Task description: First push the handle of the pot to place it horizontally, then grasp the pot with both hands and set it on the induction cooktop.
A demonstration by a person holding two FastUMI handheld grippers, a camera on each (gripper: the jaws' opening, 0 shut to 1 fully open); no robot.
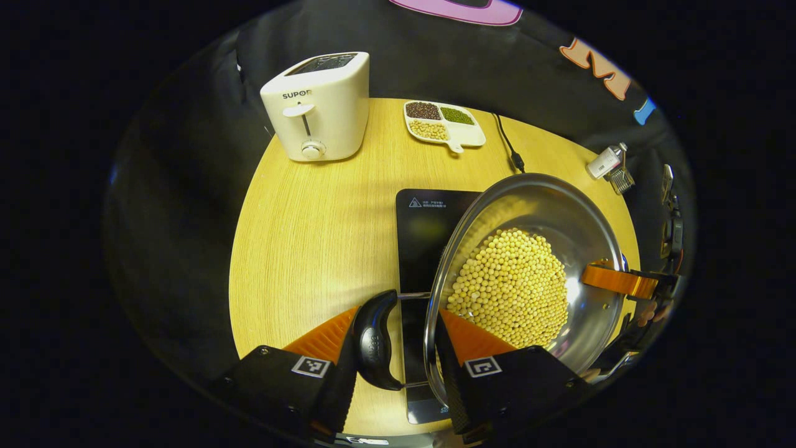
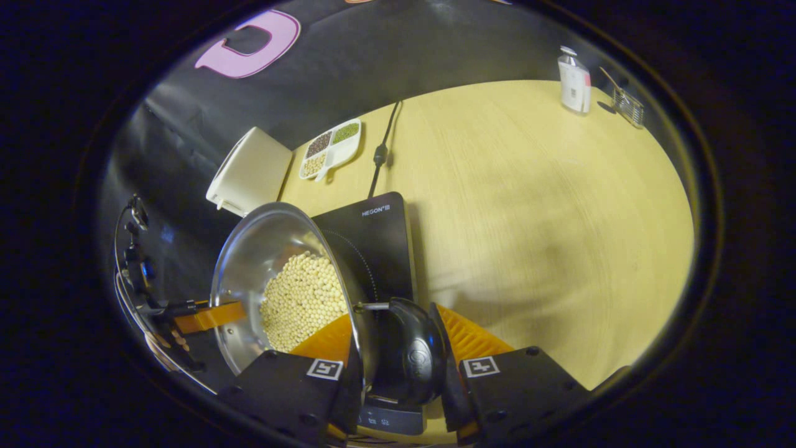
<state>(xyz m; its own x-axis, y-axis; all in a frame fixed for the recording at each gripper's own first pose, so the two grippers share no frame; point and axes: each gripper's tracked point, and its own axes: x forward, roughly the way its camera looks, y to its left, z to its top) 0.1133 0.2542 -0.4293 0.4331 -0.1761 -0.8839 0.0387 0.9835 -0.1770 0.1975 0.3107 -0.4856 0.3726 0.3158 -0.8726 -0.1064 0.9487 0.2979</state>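
Observation:
A steel pot holding yellow soybeans hangs tilted over the right part of the black induction cooktop. My left gripper is shut on the pot's near black handle, one finger outside the handle and the other inside the pot wall. My right gripper is shut the same way on the opposite black handle. Across the pot, the other gripper shows at the far rim in each view. In the right gripper view the pot stands left of the cooktop. Whether the pot touches the cooktop I cannot tell.
On the round wooden table, a white toaster stands at the back left. A divided dish of beans and a black power cord lie behind the cooktop. A small bottle and a wire utensil sit near the far edge.

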